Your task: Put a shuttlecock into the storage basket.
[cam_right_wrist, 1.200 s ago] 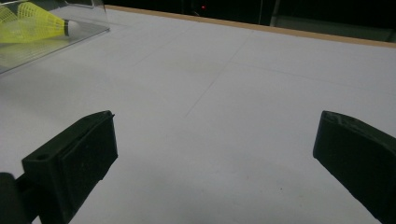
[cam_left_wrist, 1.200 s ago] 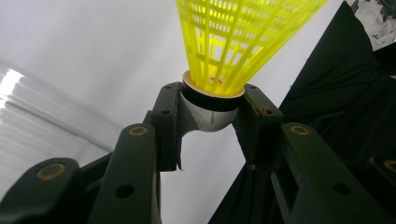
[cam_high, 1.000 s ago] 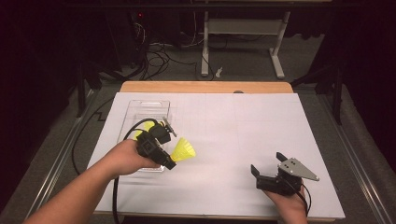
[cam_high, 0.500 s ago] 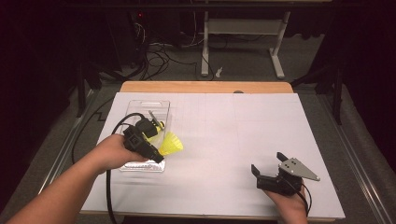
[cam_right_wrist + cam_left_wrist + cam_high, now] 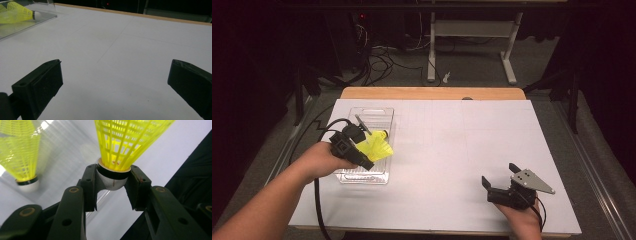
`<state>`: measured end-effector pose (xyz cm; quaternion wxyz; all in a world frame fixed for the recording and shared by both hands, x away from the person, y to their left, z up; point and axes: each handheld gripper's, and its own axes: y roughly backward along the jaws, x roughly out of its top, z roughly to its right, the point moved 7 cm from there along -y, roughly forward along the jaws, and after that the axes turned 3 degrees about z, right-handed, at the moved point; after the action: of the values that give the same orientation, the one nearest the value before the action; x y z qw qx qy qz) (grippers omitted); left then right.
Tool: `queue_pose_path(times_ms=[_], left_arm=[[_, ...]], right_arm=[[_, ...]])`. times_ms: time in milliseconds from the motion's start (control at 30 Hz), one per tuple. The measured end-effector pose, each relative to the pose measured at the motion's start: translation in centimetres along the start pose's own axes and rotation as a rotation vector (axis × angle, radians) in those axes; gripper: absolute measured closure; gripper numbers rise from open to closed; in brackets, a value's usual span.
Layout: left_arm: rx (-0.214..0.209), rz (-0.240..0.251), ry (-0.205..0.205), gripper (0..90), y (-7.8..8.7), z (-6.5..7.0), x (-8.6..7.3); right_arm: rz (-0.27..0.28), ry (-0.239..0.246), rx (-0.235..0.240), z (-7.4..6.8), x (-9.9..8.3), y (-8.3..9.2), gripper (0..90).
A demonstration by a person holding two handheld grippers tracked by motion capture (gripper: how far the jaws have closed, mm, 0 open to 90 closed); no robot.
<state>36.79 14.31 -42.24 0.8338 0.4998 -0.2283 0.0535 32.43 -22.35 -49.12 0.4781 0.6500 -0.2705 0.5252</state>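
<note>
My left gripper (image 5: 364,148) is shut on the white cork of a yellow shuttlecock (image 5: 381,150), held over the right side of a clear plastic tray (image 5: 377,111). In the left gripper view the pads (image 5: 91,185) press the cork from both sides and the shuttlecock's skirt (image 5: 125,142) points away from me. A second yellow shuttlecock (image 5: 22,157) lies in the tray (image 5: 47,11), also seen as a shuttlecock (image 5: 17,12) from the right gripper view. My right gripper (image 5: 499,174) rests open on the white sheet at the front right, with nothing between its jaws (image 5: 117,82).
A white sheet (image 5: 452,145) covers the table, with a wooden edge (image 5: 432,93) showing at the back. Beyond the table are the legs of a stand (image 5: 432,55) and cables (image 5: 377,55) on a dark floor. The left gripper's cable (image 5: 319,200) hangs at the table's front left.
My left hand has carried the shuttlecock leftward, from over the white sheet to over the tray. The right gripper has stayed where it was.
</note>
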Motion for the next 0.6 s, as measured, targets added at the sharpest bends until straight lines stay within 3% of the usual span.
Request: queue_pose_path(times_ms=[433, 600], left_arm=[[0.057, 0.015, 0.058, 63.9, 0.7, -3.5, 0.0], [0.069, 0.011, 0.063, 63.9, 1.0, -4.5, -0.3]], right_arm=[[-0.005, 0.001, 0.002, 0.0, -0.1, 0.0, 0.1], [-0.003, 0.002, 0.001, 0.0, -0.1, 0.0, 0.1]])
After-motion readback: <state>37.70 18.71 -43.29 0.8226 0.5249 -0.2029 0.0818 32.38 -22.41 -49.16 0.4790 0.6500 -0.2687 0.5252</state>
